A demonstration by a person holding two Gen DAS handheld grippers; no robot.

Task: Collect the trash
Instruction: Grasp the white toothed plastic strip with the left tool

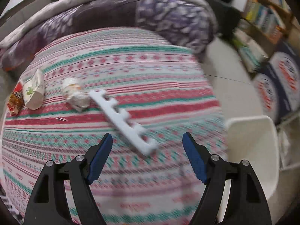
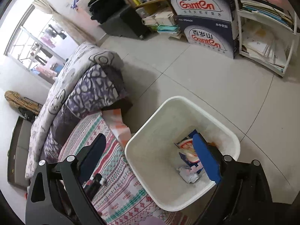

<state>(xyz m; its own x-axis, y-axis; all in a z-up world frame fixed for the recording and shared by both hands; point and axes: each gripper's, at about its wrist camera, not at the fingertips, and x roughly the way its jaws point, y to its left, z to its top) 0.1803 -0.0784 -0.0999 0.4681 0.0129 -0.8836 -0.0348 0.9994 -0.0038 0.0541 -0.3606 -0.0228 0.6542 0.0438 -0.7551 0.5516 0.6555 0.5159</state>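
Foam strip (image 1: pixel 124 122) lies flat on bed (image 1: pixel 150 71), just ahead of left gripper (image 1: pixel 147 140), jaws wide, empty. Likely light, stiff, crushable; pinch mid-length. Right gripper (image 2: pixel 150 146) open, empty, over bin (image 2: pixel 148 129).

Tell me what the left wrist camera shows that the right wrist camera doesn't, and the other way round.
Only the left wrist view shows trash still on the bed: a white foam strip, a crumpled wrapper, a paper cup and a red snack packet, with the left gripper open above them. Only the right wrist view shows inside the bin, where wrappers lie under the open right gripper. Both show the white bin beside the striped bedsheet.
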